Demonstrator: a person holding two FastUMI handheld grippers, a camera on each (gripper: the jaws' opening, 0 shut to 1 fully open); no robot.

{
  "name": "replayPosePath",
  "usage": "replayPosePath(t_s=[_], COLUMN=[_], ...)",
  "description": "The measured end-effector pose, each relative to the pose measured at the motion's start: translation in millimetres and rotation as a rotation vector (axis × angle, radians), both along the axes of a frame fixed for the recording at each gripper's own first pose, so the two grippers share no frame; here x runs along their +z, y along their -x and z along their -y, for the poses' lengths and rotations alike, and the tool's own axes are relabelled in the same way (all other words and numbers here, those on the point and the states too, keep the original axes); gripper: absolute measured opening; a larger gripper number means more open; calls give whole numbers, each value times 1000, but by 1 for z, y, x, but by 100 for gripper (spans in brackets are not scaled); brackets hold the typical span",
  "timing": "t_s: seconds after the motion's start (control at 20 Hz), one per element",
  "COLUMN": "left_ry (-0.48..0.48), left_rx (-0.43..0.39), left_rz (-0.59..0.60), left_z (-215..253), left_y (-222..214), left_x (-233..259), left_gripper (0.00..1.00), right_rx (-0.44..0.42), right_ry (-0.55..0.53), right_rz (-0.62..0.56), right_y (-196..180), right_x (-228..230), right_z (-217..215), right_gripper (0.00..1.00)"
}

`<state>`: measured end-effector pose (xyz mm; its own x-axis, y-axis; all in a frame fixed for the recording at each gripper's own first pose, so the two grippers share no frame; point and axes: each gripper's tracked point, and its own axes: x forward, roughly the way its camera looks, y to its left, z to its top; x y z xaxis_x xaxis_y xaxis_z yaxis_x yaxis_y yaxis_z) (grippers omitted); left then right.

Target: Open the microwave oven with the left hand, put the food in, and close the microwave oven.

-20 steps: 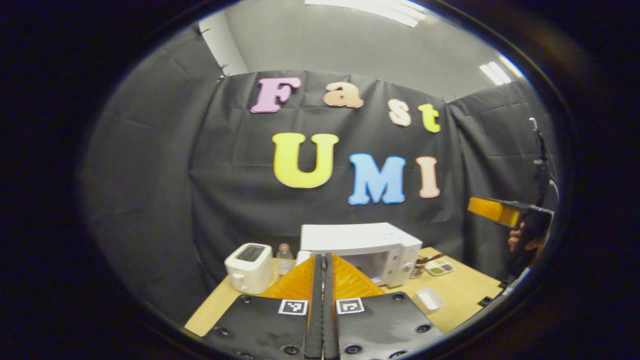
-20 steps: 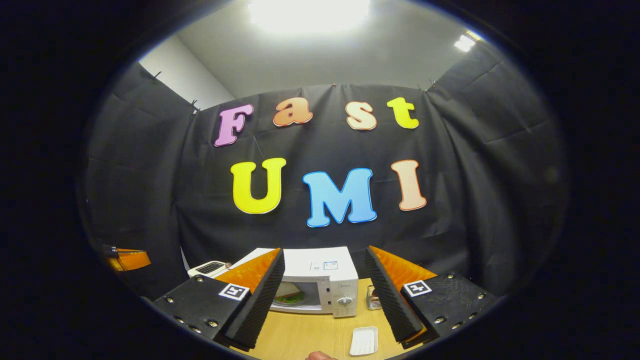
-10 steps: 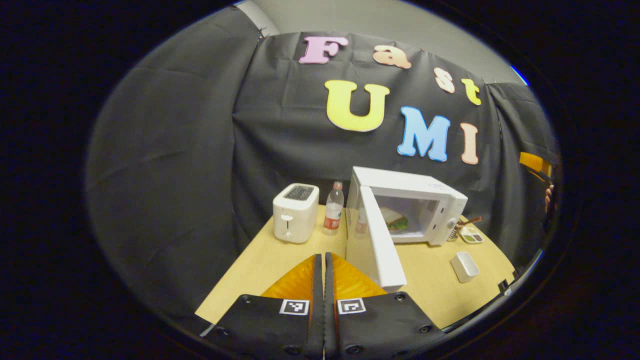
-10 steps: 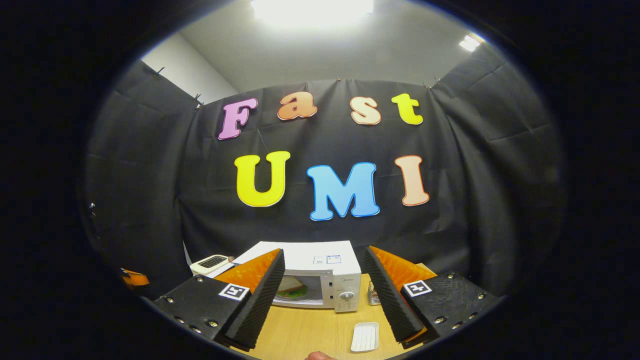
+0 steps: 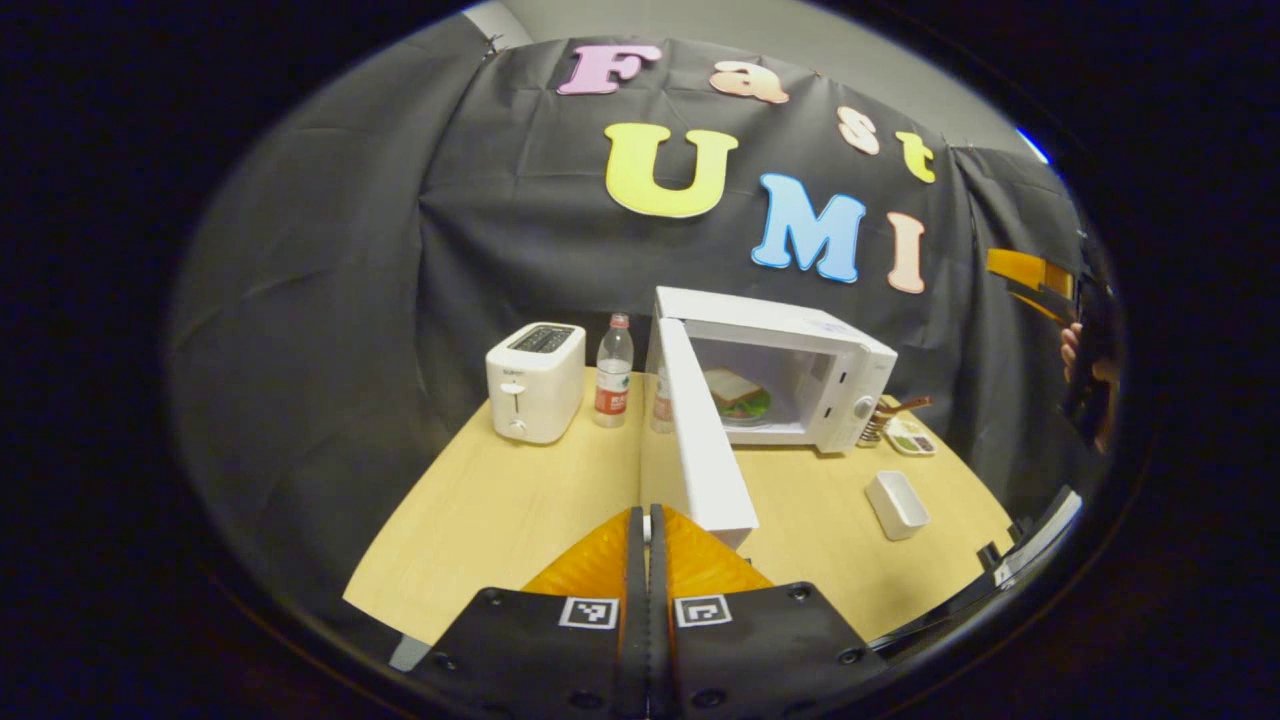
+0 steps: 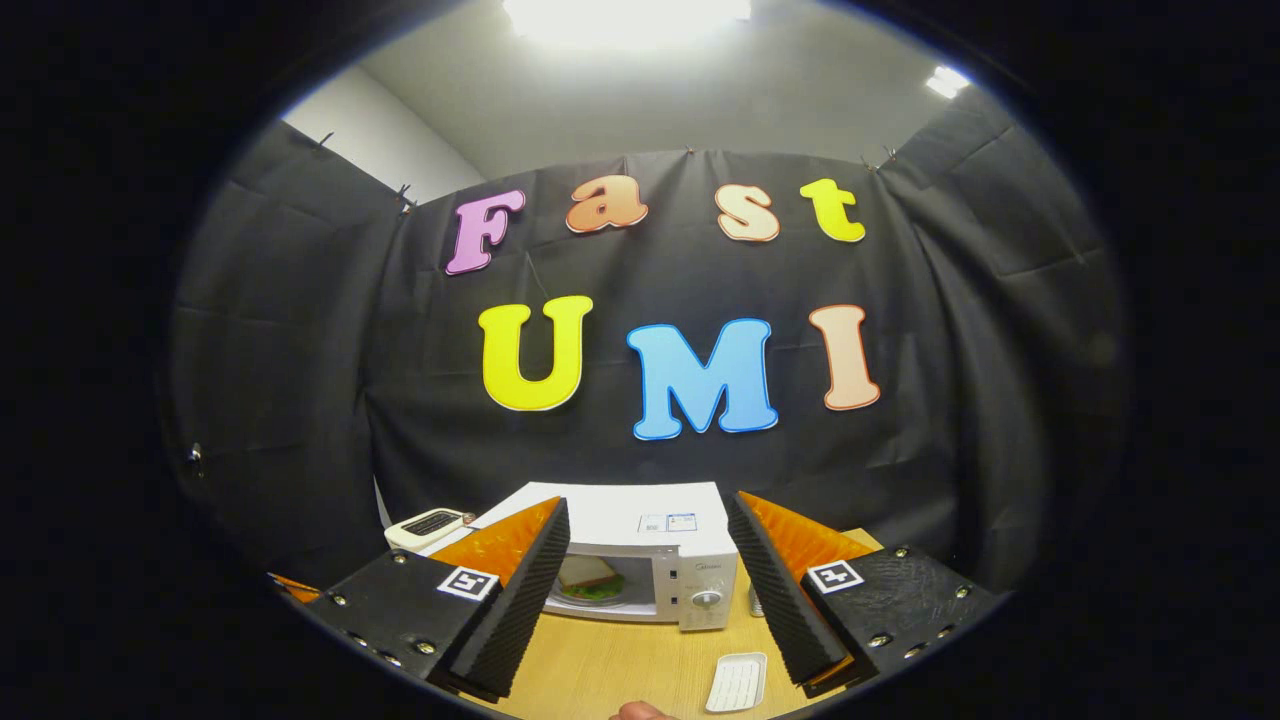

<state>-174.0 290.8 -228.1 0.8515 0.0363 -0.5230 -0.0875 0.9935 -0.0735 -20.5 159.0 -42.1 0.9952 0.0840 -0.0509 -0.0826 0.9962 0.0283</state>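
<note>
A white microwave oven (image 5: 800,350) stands at the back of the wooden table (image 5: 500,520), its door (image 5: 700,450) swung wide open toward me. Inside lies a sandwich on a green plate (image 5: 738,392), also seen as the sandwich (image 6: 590,578) in the right gripper view. My left gripper (image 5: 648,520) is shut with nothing between its fingers, just in front of the door's free edge. My right gripper (image 6: 648,580) is open and empty, held well back from the microwave oven (image 6: 640,550); it appears far right as the right gripper (image 5: 1035,280) with a hand (image 5: 1075,350) behind it.
A white toaster (image 5: 535,382) and a water bottle (image 5: 613,372) stand left of the microwave. A small white dish (image 5: 896,503) lies on the table at the right, with a tray of condiments (image 5: 908,437) behind it. The dish (image 6: 738,682) lies below my right gripper.
The left gripper view has tilted down and drawn back, so the open door and table now show. The right gripper has shifted slightly; the microwave sits a little lower and further right in its view.
</note>
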Motion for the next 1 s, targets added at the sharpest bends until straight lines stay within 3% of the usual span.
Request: replayPosePath(t_s=[0.5, 1.0], left_ry=[41, 42], left_rx=[-151, -206], left_rz=[-18, -26], left_z=[135, 205], left_y=[-50, -99], left_x=[-8, -19], left_gripper=[7, 7], right_rx=[-4, -71], right_ry=[-62, -25], right_rz=[-30, 39], right_y=[-28, -48], right_x=[-12, 9], right_z=[60, 127], right_gripper=[96, 96])
